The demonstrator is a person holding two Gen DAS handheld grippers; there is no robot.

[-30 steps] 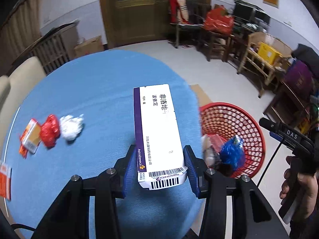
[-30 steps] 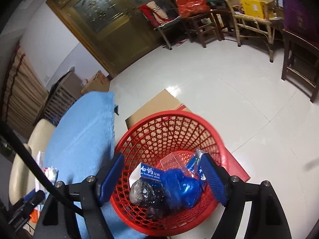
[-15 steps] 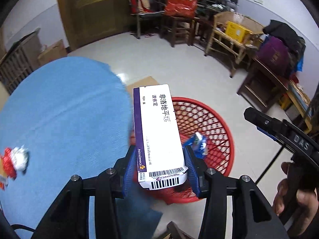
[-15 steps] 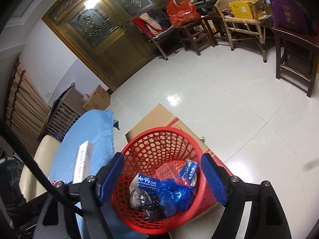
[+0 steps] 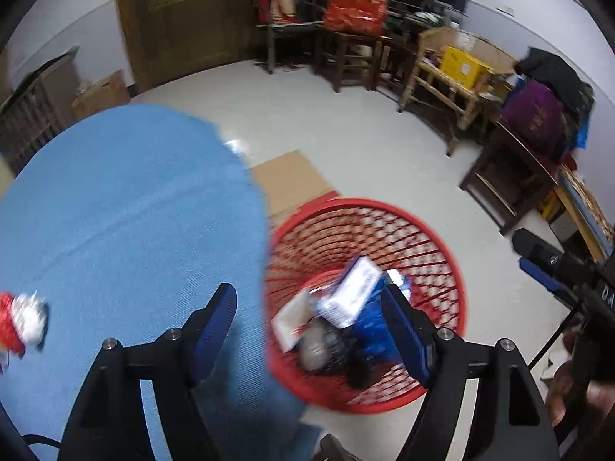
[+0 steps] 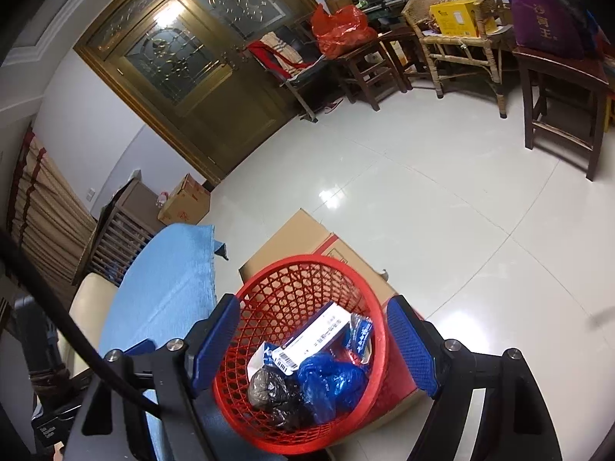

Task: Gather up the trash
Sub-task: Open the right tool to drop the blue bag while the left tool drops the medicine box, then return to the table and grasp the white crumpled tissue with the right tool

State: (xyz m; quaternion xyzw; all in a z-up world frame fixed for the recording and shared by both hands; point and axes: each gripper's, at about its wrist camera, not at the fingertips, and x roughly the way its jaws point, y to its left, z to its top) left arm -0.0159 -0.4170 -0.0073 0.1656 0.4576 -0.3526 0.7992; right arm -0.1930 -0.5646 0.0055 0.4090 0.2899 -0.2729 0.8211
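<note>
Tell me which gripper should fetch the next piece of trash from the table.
Left. The left gripper is open over the blue table, with the red-and-white wrappers nearby; the right gripper hangs over the red basket.

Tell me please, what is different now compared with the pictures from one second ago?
The left claw opened and let go of the white medicine box, which dropped into the red basket and now lies tilted on the blue bag and black bag. The right claw stayed open above the basket. The red and white wrappers stayed on the blue tablecloth.
</note>
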